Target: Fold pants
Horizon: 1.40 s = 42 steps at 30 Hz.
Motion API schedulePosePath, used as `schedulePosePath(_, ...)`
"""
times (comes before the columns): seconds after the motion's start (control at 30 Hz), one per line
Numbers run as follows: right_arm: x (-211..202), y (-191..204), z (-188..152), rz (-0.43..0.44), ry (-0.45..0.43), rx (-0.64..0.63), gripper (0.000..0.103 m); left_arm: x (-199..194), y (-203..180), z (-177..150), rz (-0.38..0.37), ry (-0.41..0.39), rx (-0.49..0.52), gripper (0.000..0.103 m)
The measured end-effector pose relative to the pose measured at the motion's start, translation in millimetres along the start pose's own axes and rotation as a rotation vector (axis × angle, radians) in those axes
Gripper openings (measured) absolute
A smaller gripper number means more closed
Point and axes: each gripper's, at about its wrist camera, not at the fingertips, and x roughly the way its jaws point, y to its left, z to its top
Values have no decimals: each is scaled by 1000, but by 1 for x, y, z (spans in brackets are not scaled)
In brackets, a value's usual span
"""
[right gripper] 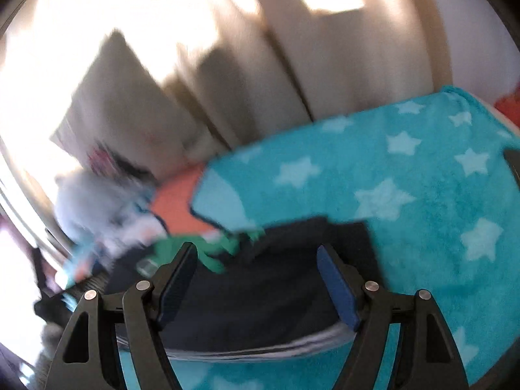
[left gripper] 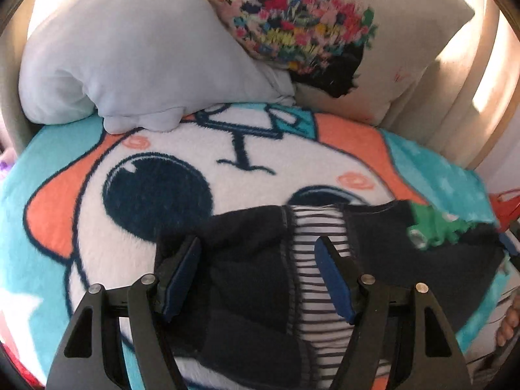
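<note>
Now | pants (left gripper: 247, 260) lie flat between both grippers' wide jaws | neither grips them

Warm sunlight blows out the upper corners of both fisheye views, whose edges curve into dark vignettes, and the right wrist view is heavily smeared by motion blur.

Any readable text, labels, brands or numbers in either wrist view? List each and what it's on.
None readable.
Floral cushion: small coloured marks at its top edge, too blurred to tell if lettering.
Cartoon blanket: drawn face and stars only, no words.
Dark pants: green print, no legible text.
Right wrist view: motion-blurred, nothing legible.
</note>
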Motion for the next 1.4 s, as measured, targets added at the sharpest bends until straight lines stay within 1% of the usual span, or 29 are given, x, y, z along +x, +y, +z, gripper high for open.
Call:
schedulePosePath(0.03,-8,-6,4,-16,-27,20,85,-6,-1,2,-22,-4,-19,71)
schedulePosePath(0.07,-13,-14,6,-32,-47,39,86,-15,-5,4,-52,-10,-42,71)
schedulePosePath(0.13,-13,-26,7,-42,-43,58,87,-27,-18,8,-114,-19,-59,71)
schedulePosePath(0.2,-6,-38,1,-39,-13,85,87,-34,-40,10,-170,-16,-31,71)
schedulePosePath(0.3,8,-50,-13,-2,33,126,87,-31,-80,11,-230,14,50,72)
schedulePosePath(0.37,15,-51,-18,-3,47,119,87,-19,-108,12,-279,53,82,72)
schedulePosePath(0.4,15,-51,-21,-6,43,111,87,-11,-125,15,-317,86,94,72)
schedulePosePath(0.5,18,-45,-22,-8,36,77,87,12,-173,21,-405,147,144,72)
schedulePosePath(0.57,19,-42,-24,-1,43,54,87,29,-211,25,-436,180,201,72)
schedulePosePath(0.67,23,-33,-28,-5,53,7,87,49,-257,26,-470,221,265,72)
schedulePosePath(0.7,24,-31,-29,-9,54,-3,87,61,-274,25,-487,253,285,72)
schedulePosePath(0.77,28,-26,-30,-19,57,-31,87,78,-293,22,-491,294,299,72)
schedulePosePath(0.8,29,-24,-30,-24,61,-40,85,87,-300,18,-484,313,301,72)
schedulePosePath(0.83,31,-22,-31,-32,65,-49,69,97,-306,15,-480,336,305,72)
schedulePosePath(0.87,35,-21,-31,-34,82,-52,54,104,-310,12,-479,356,310,72)
schedulePosePath(0.9,38,-22,-30,-38,95,-47,32,109,-312,10,-471,364,309,67)
schedulePosePath(0.93,38,-24,-30,-30,94,-33,30,111,-311,8,-477,367,303,57)
schedulePosePath(1.0,36,-25,-27,-8,87,-18,25,111,-307,10,-501,373,292,48)
schedulePosePath(1.07,31,-20,-23,5,74,-30,25,104,-298,15,-512,358,264,48)
schedulePosePath(1.17,25,-3,-18,29,63,-69,25,84,-279,27,-515,294,218,48)
schedulePosePath(1.23,23,15,-15,47,60,-108,25,63,-257,32,-508,245,184,49)
schedulePosePath(1.3,24,30,-14,67,65,-138,25,39,-227,33,-482,187,145,50)
schedulePosePath(1.4,31,60,-16,100,84,-193,25,7,-181,27,-416,101,94,56)
